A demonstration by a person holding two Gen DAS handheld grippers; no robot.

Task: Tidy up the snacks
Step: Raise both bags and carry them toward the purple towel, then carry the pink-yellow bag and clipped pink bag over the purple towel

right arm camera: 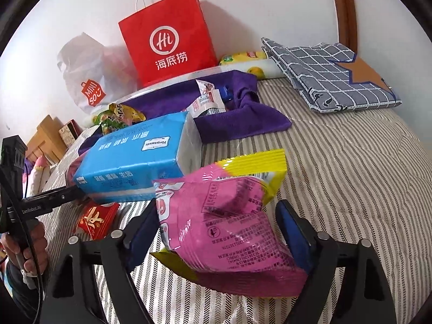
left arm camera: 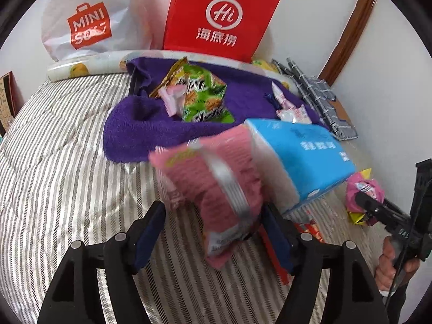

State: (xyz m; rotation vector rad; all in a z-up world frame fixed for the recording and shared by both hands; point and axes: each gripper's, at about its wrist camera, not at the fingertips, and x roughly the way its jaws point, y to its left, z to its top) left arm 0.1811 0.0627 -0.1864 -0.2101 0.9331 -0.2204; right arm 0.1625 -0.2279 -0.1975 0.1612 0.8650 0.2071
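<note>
My left gripper [left arm camera: 213, 216] stands wide open; a blurred pink snack bag [left arm camera: 213, 189] sits between its fingers, touching only the right finger. My right gripper [right arm camera: 216, 221] is shut on a magenta and yellow snack bag [right arm camera: 229, 216], which also shows in the left wrist view [left arm camera: 363, 189]. A purple towel [left arm camera: 140, 124] holds green snack packs [left arm camera: 205, 94] and small pink-white packets [left arm camera: 291, 110]. The towel [right arm camera: 243, 118] with packets [right arm camera: 208, 100] lies beyond the right gripper.
A blue tissue pack [left arm camera: 299, 148] lies right of the left gripper, on a striped bedcover [left arm camera: 67, 148]. A red paper bag [left arm camera: 221, 16] and a white Miniso bag [left arm camera: 89, 19] stand at the wall. A folded checked cloth [right arm camera: 329, 73] lies far right. A red packet [right arm camera: 97, 218] lies under the tissue pack [right arm camera: 140, 156].
</note>
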